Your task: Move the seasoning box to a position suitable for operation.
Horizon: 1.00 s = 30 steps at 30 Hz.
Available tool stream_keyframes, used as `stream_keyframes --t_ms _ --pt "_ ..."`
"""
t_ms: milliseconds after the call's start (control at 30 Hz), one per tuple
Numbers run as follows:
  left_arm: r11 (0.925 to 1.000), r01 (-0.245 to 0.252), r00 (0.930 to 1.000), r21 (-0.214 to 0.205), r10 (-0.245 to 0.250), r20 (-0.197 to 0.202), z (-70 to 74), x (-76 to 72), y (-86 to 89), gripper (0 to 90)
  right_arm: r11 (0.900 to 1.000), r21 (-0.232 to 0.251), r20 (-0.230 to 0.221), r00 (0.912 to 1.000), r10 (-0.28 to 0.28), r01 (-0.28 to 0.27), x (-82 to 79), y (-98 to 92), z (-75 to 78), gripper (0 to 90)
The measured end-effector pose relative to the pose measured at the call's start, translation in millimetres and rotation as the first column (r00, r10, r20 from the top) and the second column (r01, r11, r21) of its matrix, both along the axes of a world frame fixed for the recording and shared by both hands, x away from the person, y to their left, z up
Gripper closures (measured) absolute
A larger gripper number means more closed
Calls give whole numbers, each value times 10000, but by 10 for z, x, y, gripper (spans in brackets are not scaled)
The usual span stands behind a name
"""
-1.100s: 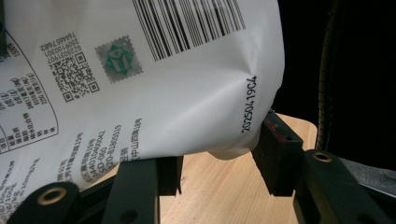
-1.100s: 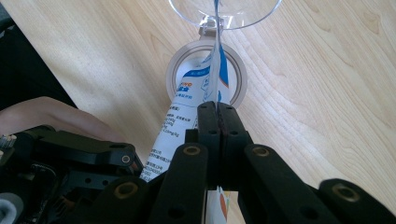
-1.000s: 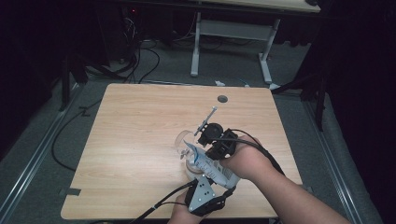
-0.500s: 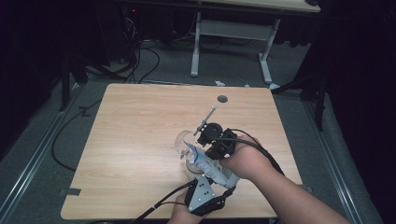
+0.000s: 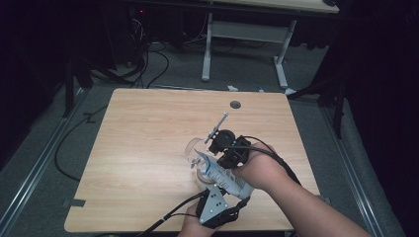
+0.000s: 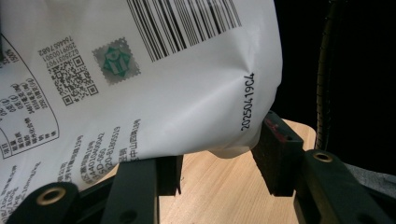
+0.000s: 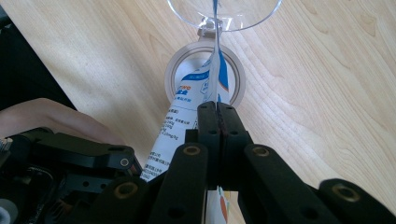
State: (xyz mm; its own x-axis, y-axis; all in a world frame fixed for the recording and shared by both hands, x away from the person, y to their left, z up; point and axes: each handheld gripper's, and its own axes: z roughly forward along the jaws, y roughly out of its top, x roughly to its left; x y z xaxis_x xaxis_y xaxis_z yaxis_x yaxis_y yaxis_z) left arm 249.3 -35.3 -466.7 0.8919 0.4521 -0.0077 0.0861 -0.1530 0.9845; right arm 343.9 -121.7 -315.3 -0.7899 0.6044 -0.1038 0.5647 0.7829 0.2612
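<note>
A white pouch (image 5: pixel 221 174) with blue print and a barcode hangs tilted above the table's near middle, held between both grippers. My left gripper (image 5: pixel 216 190) comes in from the near edge, and its pads press on the pouch's bulging lower end (image 6: pixel 187 93). My right gripper (image 7: pixel 217 109) is shut on the pouch's thin edge (image 7: pixel 205 88); in the high view it (image 5: pixel 223 155) sits just beyond the pouch. The pouch's upper corner points at a clear glass vessel (image 7: pixel 224 11), which stands beside a pale round ring (image 7: pixel 173 70) on the wood.
The wooden table (image 5: pixel 148 128) has a round cable hole (image 5: pixel 235 104) near its far edge. A thin metal rod (image 5: pixel 218 126) sticks out past the right gripper. Cables (image 5: pixel 163 219) trail off the near edge. Beyond the table are floor cables and another desk's legs (image 5: pixel 207 44).
</note>
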Motion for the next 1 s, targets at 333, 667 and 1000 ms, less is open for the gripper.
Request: stream_keyframes --t_ms 333,667,1000 --pt "10000 -6 10000 -36 6 33 12 -1 3 562 10000 8 53 10000 50 -51 2 13 8 900" --pt "10000 12 10000 -45 -12 78 22 -4 3 555 10000 -66 108 9999 42 -41 0 24 16 900" --pt "10000 12 9999 -38 -11 144 22 -7 5 554 9999 -75 106 9999 87 -86 3 39 9 900"
